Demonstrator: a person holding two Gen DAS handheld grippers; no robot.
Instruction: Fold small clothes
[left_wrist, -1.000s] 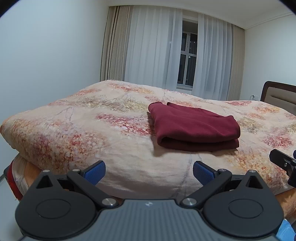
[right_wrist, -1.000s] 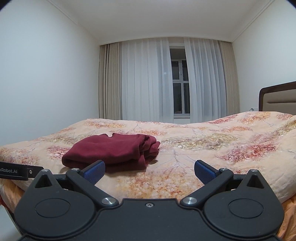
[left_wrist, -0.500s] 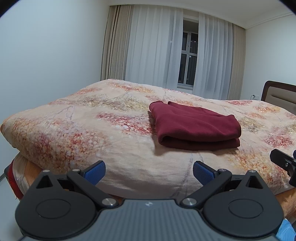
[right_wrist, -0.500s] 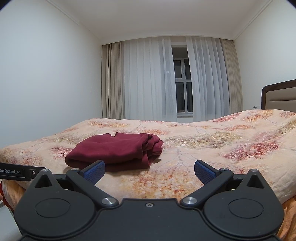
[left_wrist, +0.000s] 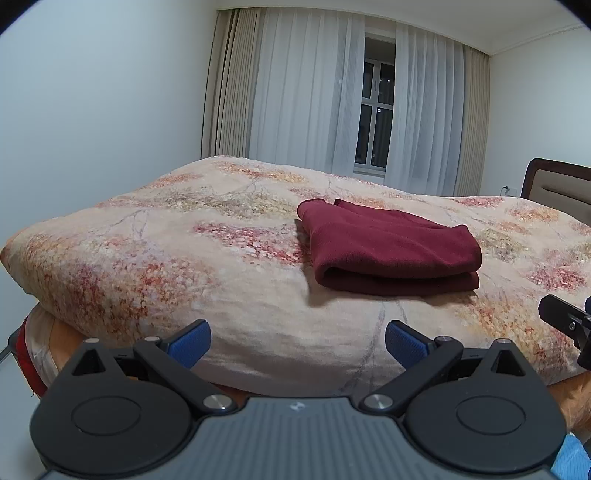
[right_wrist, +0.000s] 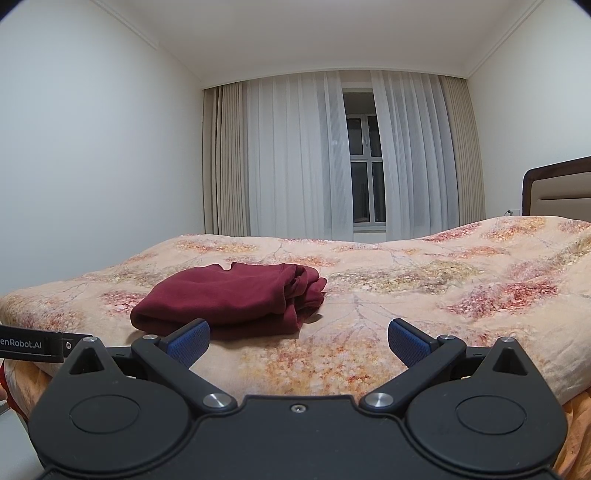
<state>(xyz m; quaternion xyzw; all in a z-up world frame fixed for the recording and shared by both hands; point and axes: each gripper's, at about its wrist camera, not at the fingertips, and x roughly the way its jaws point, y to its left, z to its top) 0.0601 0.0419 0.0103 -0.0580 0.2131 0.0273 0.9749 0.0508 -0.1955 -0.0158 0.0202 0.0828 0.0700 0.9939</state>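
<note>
Maroon garment (left_wrist: 391, 247) lies folded in a compact stack on the bed (left_wrist: 184, 258), beyond both sets of fingers and touched by neither. Left gripper (left_wrist: 297, 338) and right gripper (right_wrist: 298, 339) stay spread and empty, having drifted only slightly over the last second. Judged from this, the folding looks finished. Curtains (right_wrist: 306, 155) hang farthest back.

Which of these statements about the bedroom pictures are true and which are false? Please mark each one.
1. The dark red garment lies folded on the bed. True.
2. The left gripper is shut on the garment. False: it is open and holds nothing.
3. The right gripper is open. True.
4. The garment hangs over the headboard. False: it rests on the floral cover.
5. The curtains cover the window fully. False: a gap shows the panes.
</note>
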